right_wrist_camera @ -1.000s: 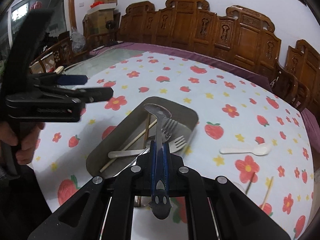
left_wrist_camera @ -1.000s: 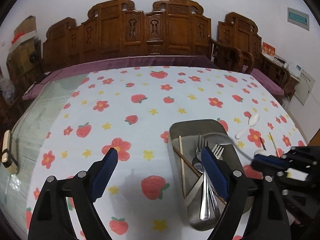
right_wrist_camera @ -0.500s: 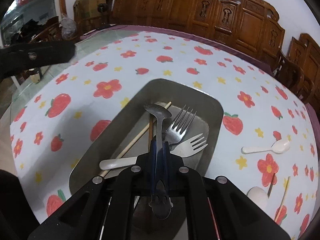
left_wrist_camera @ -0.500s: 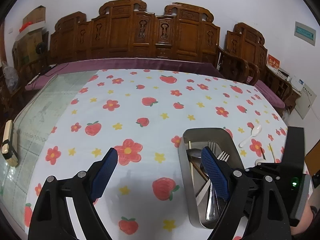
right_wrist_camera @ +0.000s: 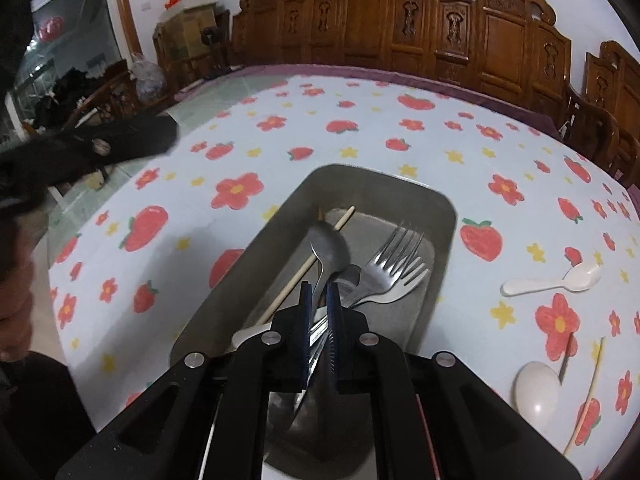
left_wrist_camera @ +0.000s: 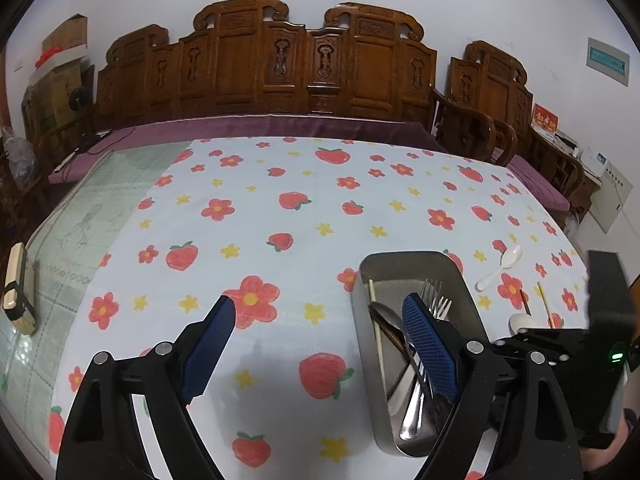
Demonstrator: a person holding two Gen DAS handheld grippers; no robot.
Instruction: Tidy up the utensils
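Left wrist view: my left gripper (left_wrist_camera: 316, 332) hangs over the counter (left_wrist_camera: 280, 240) with its blue fingers (left_wrist_camera: 210, 340) spread wide and nothing between them. The right-hand finger overlaps the metal tray (left_wrist_camera: 362, 320), which stands at the lower right on the strawberry-print cloth. Inside the tray lie a metal spoon (left_wrist_camera: 386, 316), two forks (left_wrist_camera: 434, 300) and a chopstick (left_wrist_camera: 376, 328). A white spoon (left_wrist_camera: 500, 268) lies on the cloth just beyond the tray, with loose chopsticks (left_wrist_camera: 544, 300) near it.

Right wrist view: my right gripper (right_wrist_camera: 319, 304) sits low over the tray (right_wrist_camera: 444, 216), its fingers (right_wrist_camera: 306, 320) drawn narrow with a small gap on each side of the metal spoon's handle; whether they still pinch it I cannot tell. The spoon's (right_wrist_camera: 328, 246) bowl rests across the chopstick (right_wrist_camera: 308, 264), beside the two forks (right_wrist_camera: 396, 256). To the right, on the cloth, lie the white spoon (right_wrist_camera: 556, 282), a second white spoon (right_wrist_camera: 536, 392) and loose chopsticks (right_wrist_camera: 588, 396).
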